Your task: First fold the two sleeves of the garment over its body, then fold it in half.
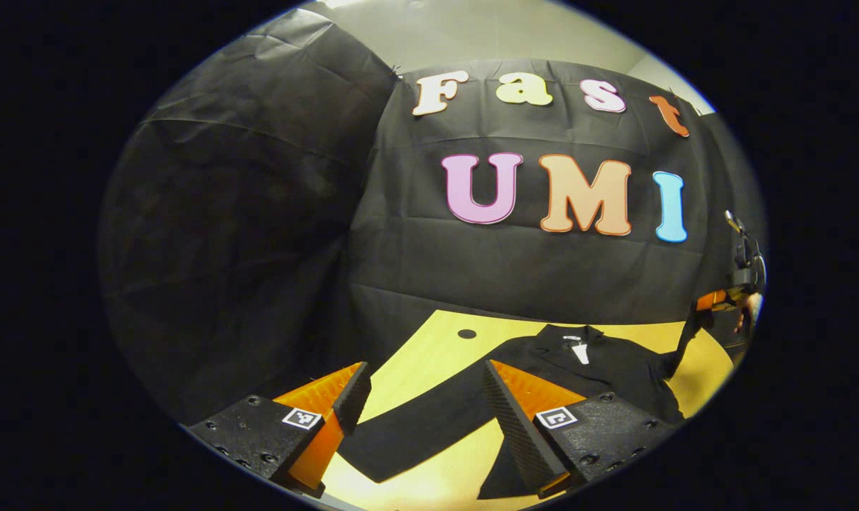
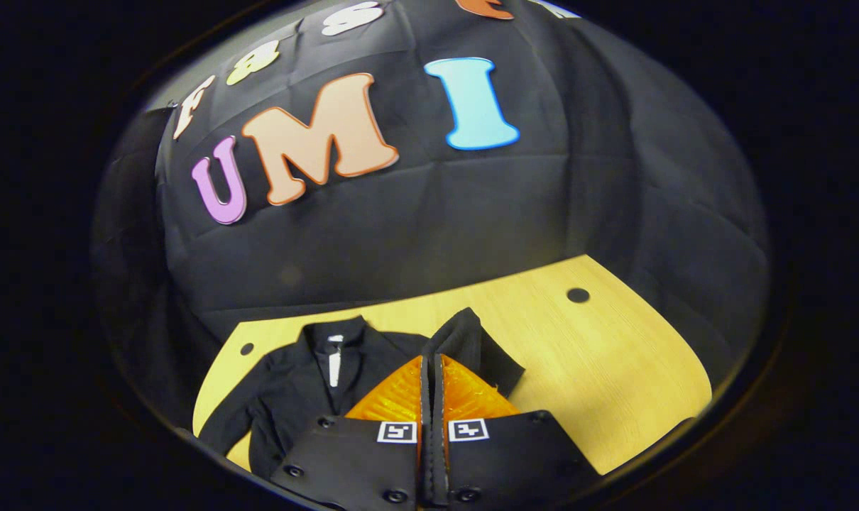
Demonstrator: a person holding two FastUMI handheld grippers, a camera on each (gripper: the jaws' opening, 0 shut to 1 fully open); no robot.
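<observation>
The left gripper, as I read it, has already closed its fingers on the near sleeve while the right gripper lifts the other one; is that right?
Not quite: the left gripper is open, its fingers spread above the near sleeve, as the left gripper view shows. The right gripper is indeed shut on the other sleeve, lifted off the table.
</observation>
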